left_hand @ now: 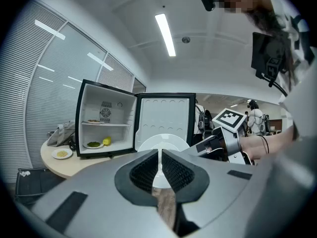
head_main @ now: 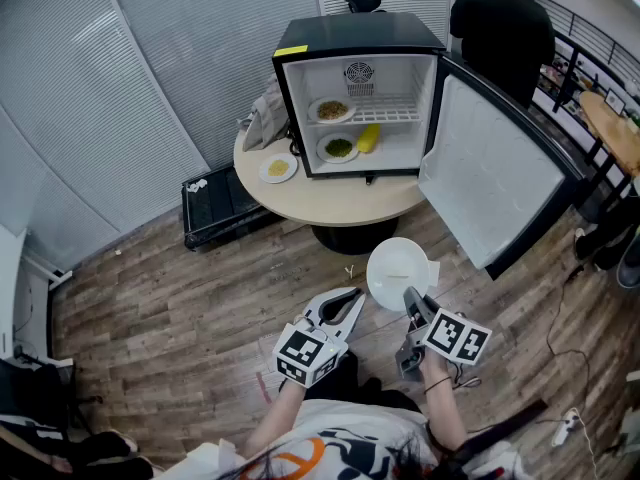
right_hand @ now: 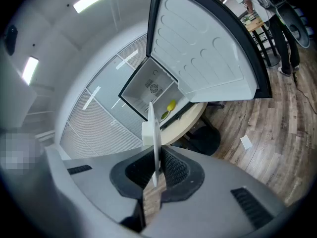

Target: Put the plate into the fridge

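Observation:
A small black fridge (head_main: 360, 40) stands on a round table (head_main: 345, 200), its door (head_main: 495, 173) swung wide to the right. My right gripper (head_main: 411, 301) is shut on the rim of an empty white plate (head_main: 398, 271), held low in front of the table. That plate (right_hand: 155, 130) shows edge-on between the pads in the right gripper view. My left gripper (head_main: 350, 302) hangs just left of the plate, shut with nothing in it. In the left gripper view the plate (left_hand: 166, 142) lies beyond the closed left gripper (left_hand: 159, 168).
Inside the fridge are a plate of food (head_main: 331, 110) on the wire shelf, a plate of greens (head_main: 339, 148) and a yellow item (head_main: 368, 138) below. A small plate (head_main: 278, 169) and a bag (head_main: 265, 118) sit on the table. A black case (head_main: 220, 203) lies on the floor; a person (head_main: 505, 28) stands behind.

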The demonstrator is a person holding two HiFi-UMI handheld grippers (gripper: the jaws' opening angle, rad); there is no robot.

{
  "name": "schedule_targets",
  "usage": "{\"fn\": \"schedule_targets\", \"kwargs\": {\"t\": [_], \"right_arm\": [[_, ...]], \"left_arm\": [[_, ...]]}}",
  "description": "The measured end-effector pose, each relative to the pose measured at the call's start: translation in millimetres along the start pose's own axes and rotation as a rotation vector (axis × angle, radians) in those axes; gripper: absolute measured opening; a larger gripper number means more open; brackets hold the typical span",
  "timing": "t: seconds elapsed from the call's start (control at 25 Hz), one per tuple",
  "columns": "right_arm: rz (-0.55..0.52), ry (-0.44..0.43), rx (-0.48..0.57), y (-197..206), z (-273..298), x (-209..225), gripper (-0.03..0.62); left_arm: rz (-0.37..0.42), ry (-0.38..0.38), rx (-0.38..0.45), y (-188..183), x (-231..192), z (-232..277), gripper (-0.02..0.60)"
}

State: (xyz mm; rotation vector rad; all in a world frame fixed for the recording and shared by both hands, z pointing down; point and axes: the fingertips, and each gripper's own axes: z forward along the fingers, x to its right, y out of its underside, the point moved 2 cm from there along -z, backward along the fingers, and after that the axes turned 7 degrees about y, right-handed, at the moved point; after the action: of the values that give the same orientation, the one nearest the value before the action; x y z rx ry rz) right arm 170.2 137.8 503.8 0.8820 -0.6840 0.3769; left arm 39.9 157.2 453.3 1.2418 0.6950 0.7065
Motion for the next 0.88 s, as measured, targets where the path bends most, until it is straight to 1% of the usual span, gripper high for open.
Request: {"fn": "schedule_targets", "kwargs": {"t": [0.28, 0.56, 0.88], "right_arm": [[0.026, -0.012, 0.016, -6, 8, -5, 0.029], [0.038, -0.004, 0.000, -6, 25, -8, 0.029], [0.055, 0.002, -0.014, -13, 55, -12, 0.029]], "left_arm": [[-0.001, -0.006, -0.001, -2, -11, -1, 0.020], [-0.011, -0.013, 0.000, -1, -28, -1, 0.020], [-0.027, -0.021, -0.008, 1, -59, 8, 0.020]]}}
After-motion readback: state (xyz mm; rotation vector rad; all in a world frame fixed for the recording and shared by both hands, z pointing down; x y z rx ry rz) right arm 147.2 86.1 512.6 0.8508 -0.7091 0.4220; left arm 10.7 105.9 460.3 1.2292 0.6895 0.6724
